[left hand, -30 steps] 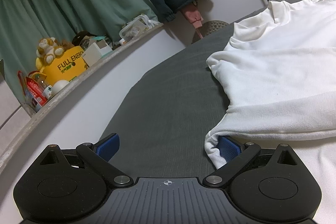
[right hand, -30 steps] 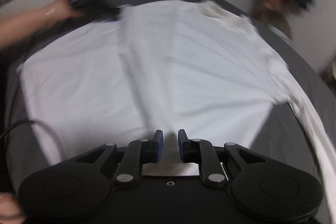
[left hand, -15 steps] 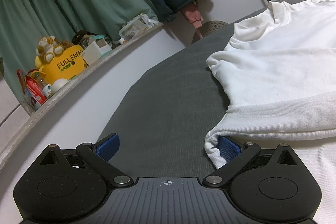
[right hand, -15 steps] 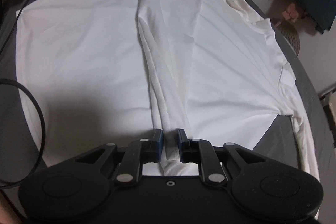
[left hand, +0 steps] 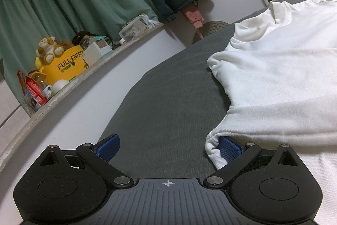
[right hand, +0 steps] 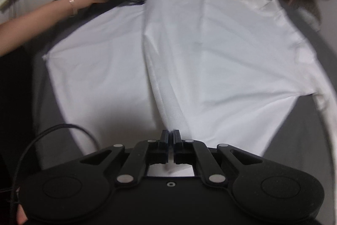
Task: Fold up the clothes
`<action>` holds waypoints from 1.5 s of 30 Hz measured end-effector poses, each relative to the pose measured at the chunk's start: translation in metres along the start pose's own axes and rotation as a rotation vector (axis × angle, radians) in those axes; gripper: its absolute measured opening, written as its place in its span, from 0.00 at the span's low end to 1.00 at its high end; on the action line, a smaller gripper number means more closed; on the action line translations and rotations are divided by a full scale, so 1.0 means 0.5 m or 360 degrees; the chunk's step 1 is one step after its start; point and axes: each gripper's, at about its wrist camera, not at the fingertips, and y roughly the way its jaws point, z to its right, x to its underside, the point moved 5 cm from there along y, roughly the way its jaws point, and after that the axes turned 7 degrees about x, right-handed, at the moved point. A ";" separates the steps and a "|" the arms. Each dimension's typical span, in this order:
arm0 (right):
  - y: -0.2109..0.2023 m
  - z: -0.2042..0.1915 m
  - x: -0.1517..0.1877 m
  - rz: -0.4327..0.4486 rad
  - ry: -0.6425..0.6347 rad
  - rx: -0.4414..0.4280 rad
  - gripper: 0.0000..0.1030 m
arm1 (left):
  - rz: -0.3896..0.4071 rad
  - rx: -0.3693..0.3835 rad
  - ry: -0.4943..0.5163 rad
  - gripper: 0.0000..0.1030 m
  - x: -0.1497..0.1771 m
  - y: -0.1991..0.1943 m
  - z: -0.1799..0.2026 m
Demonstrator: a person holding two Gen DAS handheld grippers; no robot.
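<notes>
While the left gripper (left hand: 168,149) stays spread, right gripper (right hand: 171,136) jaws now pinching white shirt (right hand: 221,52) fold tighter, lifted

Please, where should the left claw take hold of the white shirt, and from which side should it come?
Grip the bunched edge of the shirt lying against the right finger of the open left claw. Come low along the grey bed, from the bare side: there the cloth curls up, so one finger can probably slip beneath.

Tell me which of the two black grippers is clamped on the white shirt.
The right gripper: shut on the white shirt. The left gripper is open, fabric draped over one finger.
</notes>
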 end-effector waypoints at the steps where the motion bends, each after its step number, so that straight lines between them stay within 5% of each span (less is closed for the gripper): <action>1: 0.006 -0.006 0.002 -0.0007 -0.0007 -0.0002 0.04 | 0.0000 0.0000 0.0000 0.97 0.000 0.000 0.000; 8: 0.010 -0.030 0.007 0.0052 -0.0015 0.0056 0.03 | 0.0003 0.0005 -0.0003 0.97 0.000 0.001 -0.002; 16: -0.138 0.036 -0.080 0.0388 -0.0045 0.0689 0.03 | 0.0011 0.0000 0.0009 0.97 -0.001 -0.001 -0.004; 19: -0.209 -0.003 -0.100 0.0525 -0.0172 0.0832 0.03 | 0.0015 0.0001 0.0014 0.97 -0.001 -0.001 -0.004; 22: -0.211 -0.064 -0.077 0.0445 -0.0278 0.0736 0.03 | 0.0015 0.0004 0.0016 0.97 0.000 -0.002 -0.005; 27: -0.051 -0.136 0.031 0.0030 -0.0304 0.0381 0.03 | 0.0014 0.0022 0.0027 0.97 0.002 -0.003 -0.006; 35: 0.015 -0.115 0.049 -0.0120 0.0014 0.0073 0.11 | 0.0014 0.0041 0.0035 0.97 0.004 -0.005 -0.007; 42: -0.012 0.075 0.069 0.0036 0.0563 0.0272 0.20 | 0.0009 0.0049 0.0023 0.97 0.006 -0.005 -0.009; 45: 0.017 0.093 0.086 -0.0007 0.0610 0.0183 0.20 | 0.0004 0.0051 0.0015 0.97 0.007 -0.005 -0.010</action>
